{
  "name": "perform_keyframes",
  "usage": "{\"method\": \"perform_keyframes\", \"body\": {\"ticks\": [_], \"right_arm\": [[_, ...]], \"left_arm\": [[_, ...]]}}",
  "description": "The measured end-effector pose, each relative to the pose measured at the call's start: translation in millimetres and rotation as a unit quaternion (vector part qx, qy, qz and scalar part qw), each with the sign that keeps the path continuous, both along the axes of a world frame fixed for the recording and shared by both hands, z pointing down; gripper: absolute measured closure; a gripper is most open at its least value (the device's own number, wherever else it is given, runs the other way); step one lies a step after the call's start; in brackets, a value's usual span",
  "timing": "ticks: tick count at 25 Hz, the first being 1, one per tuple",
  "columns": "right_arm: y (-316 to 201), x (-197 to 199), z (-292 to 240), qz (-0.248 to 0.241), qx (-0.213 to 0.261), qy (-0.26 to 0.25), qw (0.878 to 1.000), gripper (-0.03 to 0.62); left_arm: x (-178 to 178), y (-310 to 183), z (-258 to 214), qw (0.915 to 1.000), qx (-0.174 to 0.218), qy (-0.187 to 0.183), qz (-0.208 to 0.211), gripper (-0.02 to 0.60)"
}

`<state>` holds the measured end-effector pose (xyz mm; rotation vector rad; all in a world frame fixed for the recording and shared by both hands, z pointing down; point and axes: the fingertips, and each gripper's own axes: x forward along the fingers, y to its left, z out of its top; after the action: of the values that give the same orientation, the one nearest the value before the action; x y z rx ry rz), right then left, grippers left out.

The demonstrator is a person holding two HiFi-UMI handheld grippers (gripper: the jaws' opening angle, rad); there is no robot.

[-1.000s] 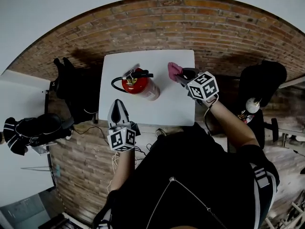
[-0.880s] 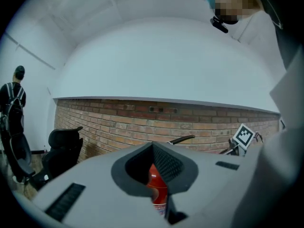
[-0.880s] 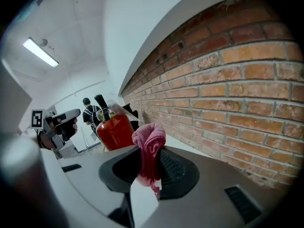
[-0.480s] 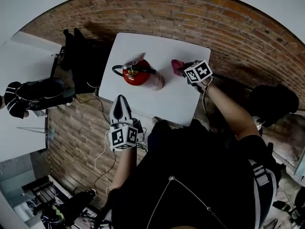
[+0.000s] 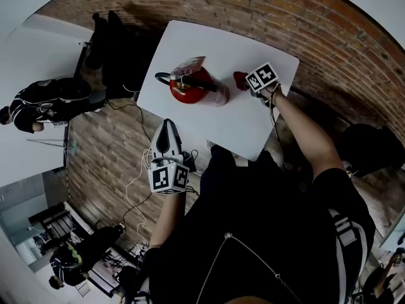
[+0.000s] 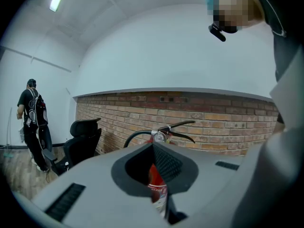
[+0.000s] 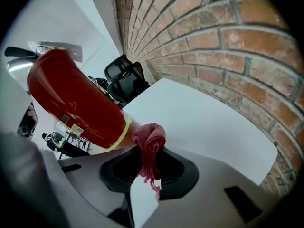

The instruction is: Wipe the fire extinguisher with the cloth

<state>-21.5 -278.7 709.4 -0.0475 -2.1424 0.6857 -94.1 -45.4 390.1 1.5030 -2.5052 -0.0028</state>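
Note:
A red fire extinguisher (image 5: pixel 197 87) lies on its side on the white table (image 5: pixel 253 128), its black hose and handle toward the left. My right gripper (image 5: pixel 249 85) is shut on a bunched pink-red cloth (image 5: pixel 239 79) just right of the extinguisher's base. In the right gripper view the cloth (image 7: pixel 149 144) sticks out between the jaws, close to the red cylinder (image 7: pixel 71 99) and its yellow band. My left gripper (image 5: pixel 166 127) is shut and empty, off the table's near-left edge. In the left gripper view the extinguisher (image 6: pixel 159 137) shows beyond the jaws.
A black office chair (image 5: pixel 106 46) stands left of the table, and another black chair (image 5: pixel 373 147) at the right. A brick wall (image 6: pixel 213 122) runs behind the table. A person (image 6: pixel 32 120) in black stands far left. Cables (image 5: pixel 136 176) trail on the floor.
The head view has swung, so the table sits higher and tilted. My right gripper has carried the cloth closer to the extinguisher's base. The left gripper stays shut by the table's edge.

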Motion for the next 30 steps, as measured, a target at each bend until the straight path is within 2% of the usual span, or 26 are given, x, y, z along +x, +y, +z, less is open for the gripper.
{"method": "perform_keyframes", "body": {"ticks": [5, 11, 19, 22, 25, 30], "right_arm": [[15, -20, 42, -0.056, -0.038, 0.044, 0.997, 0.491], [26, -40, 83, -0.1, -0.053, 0.095, 0.989, 0.491], [33, -60, 114, -0.101, -0.08, 0.13, 0.983, 0.492], [35, -66, 117, -0.109, -0.074, 0.134, 0.982, 0.493], [38, -69, 118, -0.109, -0.068, 0.133, 0.983, 0.493], [45, -67, 105, -0.095, -0.092, 0.113, 0.985, 0.494]], "left_arm": [[0, 2, 14, 0.9996, -0.02, 0.013, -0.017, 0.572], [-1, 6, 22, 0.9986, -0.037, 0.021, -0.032, 0.572], [-9, 17, 31, 0.9969, -0.051, 0.031, -0.052, 0.572], [-11, 18, 35, 0.9965, -0.053, 0.036, -0.054, 0.572], [-13, 20, 37, 0.9965, -0.052, 0.037, -0.054, 0.572], [-12, 16, 36, 0.9972, -0.049, 0.033, -0.045, 0.572]]}}
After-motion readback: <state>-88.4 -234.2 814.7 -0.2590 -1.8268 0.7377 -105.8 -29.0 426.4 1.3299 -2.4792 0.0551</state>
